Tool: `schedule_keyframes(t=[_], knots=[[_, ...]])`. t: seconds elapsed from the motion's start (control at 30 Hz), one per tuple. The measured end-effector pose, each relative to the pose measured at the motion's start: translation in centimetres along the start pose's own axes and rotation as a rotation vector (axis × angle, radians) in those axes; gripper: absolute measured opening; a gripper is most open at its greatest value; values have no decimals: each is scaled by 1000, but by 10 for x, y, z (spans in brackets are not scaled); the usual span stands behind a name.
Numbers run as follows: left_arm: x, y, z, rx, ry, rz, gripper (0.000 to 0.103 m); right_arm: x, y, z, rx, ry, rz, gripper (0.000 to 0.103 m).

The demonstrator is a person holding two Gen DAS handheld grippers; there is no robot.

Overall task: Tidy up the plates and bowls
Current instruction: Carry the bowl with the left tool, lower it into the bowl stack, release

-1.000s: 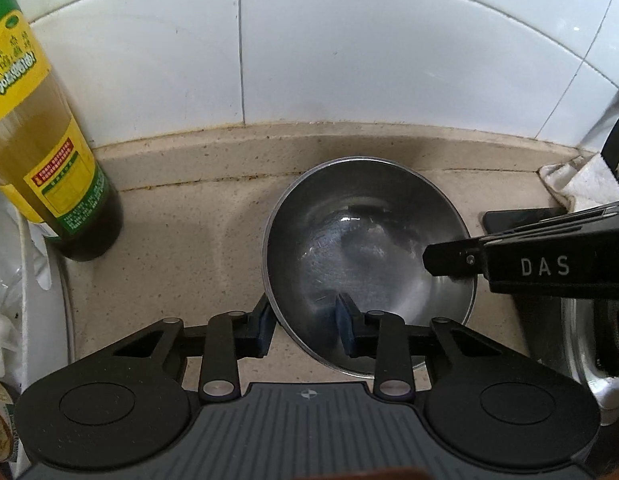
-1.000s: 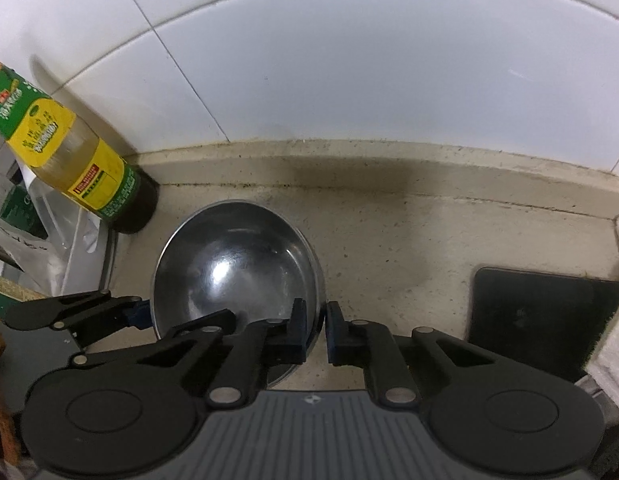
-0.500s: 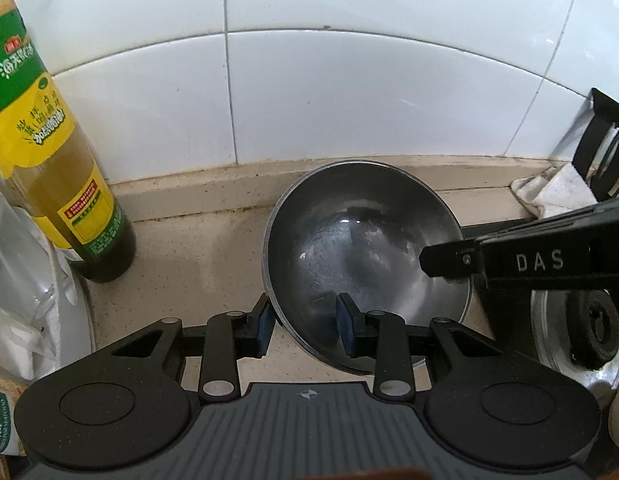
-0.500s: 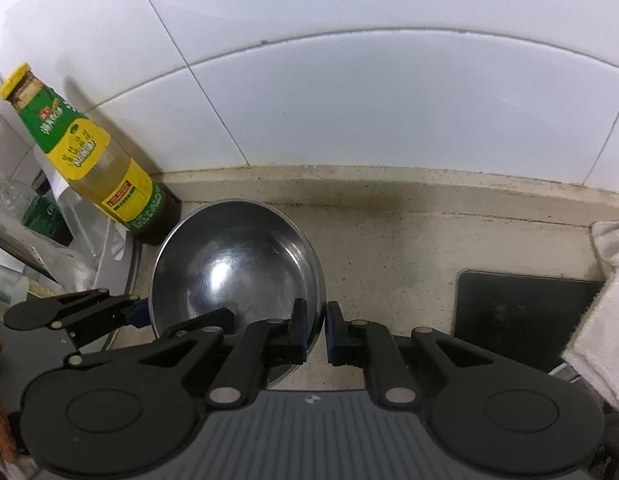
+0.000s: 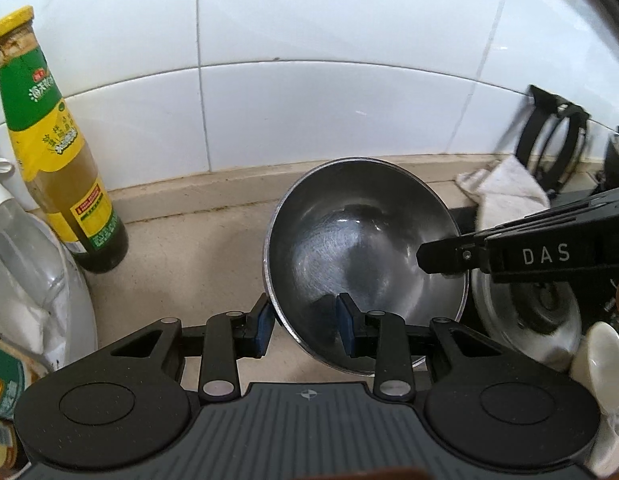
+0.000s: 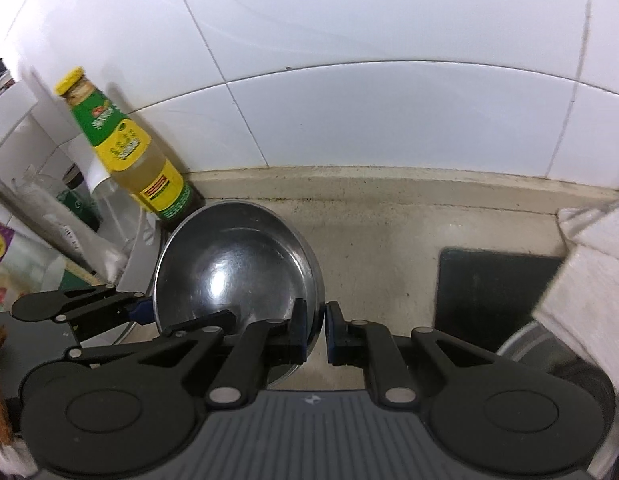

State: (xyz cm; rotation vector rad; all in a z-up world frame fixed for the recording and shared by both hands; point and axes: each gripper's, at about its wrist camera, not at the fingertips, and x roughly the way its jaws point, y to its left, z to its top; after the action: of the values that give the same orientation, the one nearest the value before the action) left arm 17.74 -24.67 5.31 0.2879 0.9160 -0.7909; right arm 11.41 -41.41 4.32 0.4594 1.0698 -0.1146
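- The round stainless-steel bowl (image 5: 365, 256) is held tilted above the beige speckled countertop (image 5: 189, 264), its opening turned toward the cameras, with both grippers on its rim.
- The left gripper (image 5: 305, 330) straddles the bowl's near-left rim: one blue-padded finger sits outside the wall, the other inside the bowl. The pads stand close to the metal, but a little gap shows on the outer side, so I cannot tell whether the jaws truly pinch.
- The right gripper (image 6: 316, 330) has its jaws drawn tight on the bowl's right rim, one pad inside and one outside, with the thin steel edge clamped between them.
- In the left wrist view the right gripper's black finger marked "DAS" reaches in from the right across the bowl's far-right rim.
- The tall glass bottle with yellow cap and green-yellow label (image 5: 57, 152) stands upright against the white tiled wall (image 5: 349, 80), left of the bowl and apart from it; bare counter lies between them.
- Behind the bowl a strip of open counter runs to the raised wall ledge.
- To the right, a flat black rectangular mat (image 6: 493, 292) lies on the counter, a crumpled white cloth (image 5: 505, 192) beside it.
- The round steel burner ring (image 5: 525, 312) sits just past the bowl's right edge, crowding that side.
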Motion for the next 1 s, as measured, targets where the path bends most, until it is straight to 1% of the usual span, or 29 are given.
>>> schedule_keyframes(t=[0.13,0.27,0.5,0.67,0.73,0.8,0.9,1.0], knots=[[-17,-7,-13,17,-9,-24,41,-15,7,-18,3,16,-12,11],[-27,-13,-31,46,3,-40,42,-23,11,-39,18,35,-15,11],[-45,-19,-51,71,6,-69,45,-43,20,-74,34,56,-13,11],[-45,-23,-62,96,23,-90,49,-39,20,-88,68,85,-20,13],[-46,-25,-66,115,16,-88,52,-37,18,-91,72,94,-40,15],[-48,-27,-68,140,-3,-68,64,-36,17,-94,71,82,-72,22],[-54,-30,-74,187,-45,-23,68,-40,17,-100,55,54,-92,22],[-58,-32,-76,207,-71,-17,71,-44,20,-103,39,22,-109,23]])
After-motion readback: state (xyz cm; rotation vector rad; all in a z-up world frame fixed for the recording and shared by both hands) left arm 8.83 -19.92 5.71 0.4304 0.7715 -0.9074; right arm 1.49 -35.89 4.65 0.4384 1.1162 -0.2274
